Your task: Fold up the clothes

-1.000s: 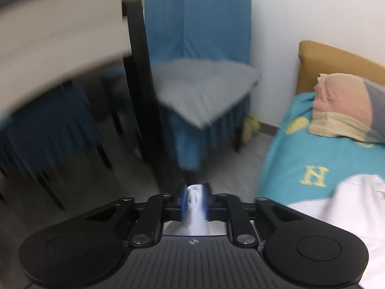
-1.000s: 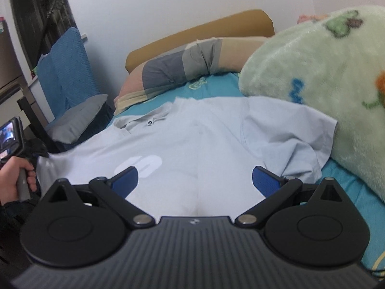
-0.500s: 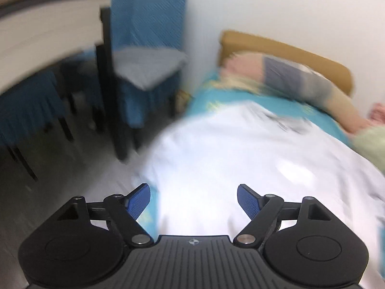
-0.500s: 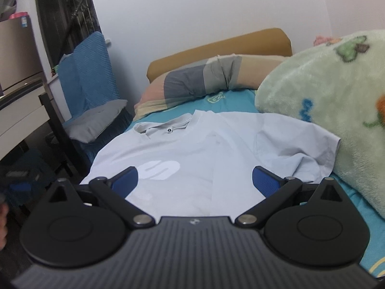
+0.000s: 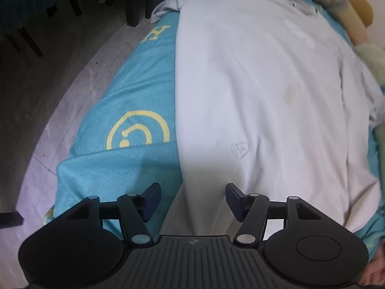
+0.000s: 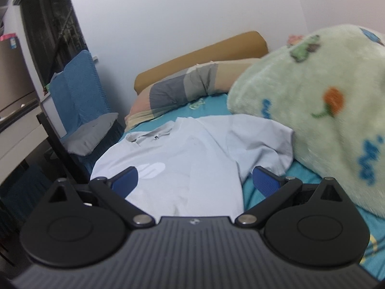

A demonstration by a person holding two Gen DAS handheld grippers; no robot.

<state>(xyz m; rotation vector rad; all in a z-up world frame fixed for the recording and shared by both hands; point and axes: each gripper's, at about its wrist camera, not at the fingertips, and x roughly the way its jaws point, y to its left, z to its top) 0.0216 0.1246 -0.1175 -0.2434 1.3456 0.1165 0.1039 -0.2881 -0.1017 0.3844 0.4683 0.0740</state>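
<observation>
Both tongs stood wide and empty over a pale shirt spread flat on the bed.

The left gripper (image 5: pixel 191 198) had its jaws spread wide above the shirt's (image 5: pixel 252 77) near hem, gripping nothing, with the shirt's left edge running between its blue pads. The right gripper (image 6: pixel 195 180) was likewise wide apart and empty, low over the shirt (image 6: pixel 190 159), near its right edge. The shirt lay front up on the turquoise bedsheet (image 5: pixel 134 91), collar toward the far end. Just right of it bulked a green fleece blanket (image 6: pixel 312 101), touching one sleeve. Beyond the collar lay a striped pillow (image 6: pixel 178 94) against a tan headboard (image 6: pixel 199 60); a blue-draped chair (image 6: pixel 79 91) stood left of the bed.
</observation>
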